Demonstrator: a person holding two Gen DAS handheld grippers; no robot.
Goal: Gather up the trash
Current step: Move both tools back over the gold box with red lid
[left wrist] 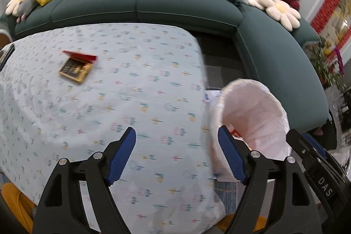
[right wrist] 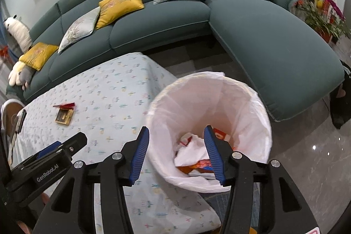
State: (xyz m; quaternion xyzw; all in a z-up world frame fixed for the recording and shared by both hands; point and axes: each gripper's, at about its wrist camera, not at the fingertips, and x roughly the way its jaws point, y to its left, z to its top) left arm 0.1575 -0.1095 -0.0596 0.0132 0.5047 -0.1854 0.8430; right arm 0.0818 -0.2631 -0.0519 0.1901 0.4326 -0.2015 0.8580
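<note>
Over on the far left of the table (left wrist: 33, 89) there's an open red-and-gold box (left wrist: 75, 66) sitting on the flowery cloth, well apart from everything else. My left gripper (left wrist: 176, 154) hangs over the near right part of the table – jaws spread wide, nothing between them, just tablecloth underneath. Right beside the table's right edge is the bin (right wrist: 261, 111) with its white liner, and the trash (right wrist: 193, 155) is down in the bottom of it – crumpled white stuff plus some orange-red wrappers. My right gripper (right wrist: 176, 155) is above the bin's near rim, jaws partly open and empty, nothing pinched. Far behind it all, the big green sofa (right wrist: 274, 41) wraps around from left to right.
</note>
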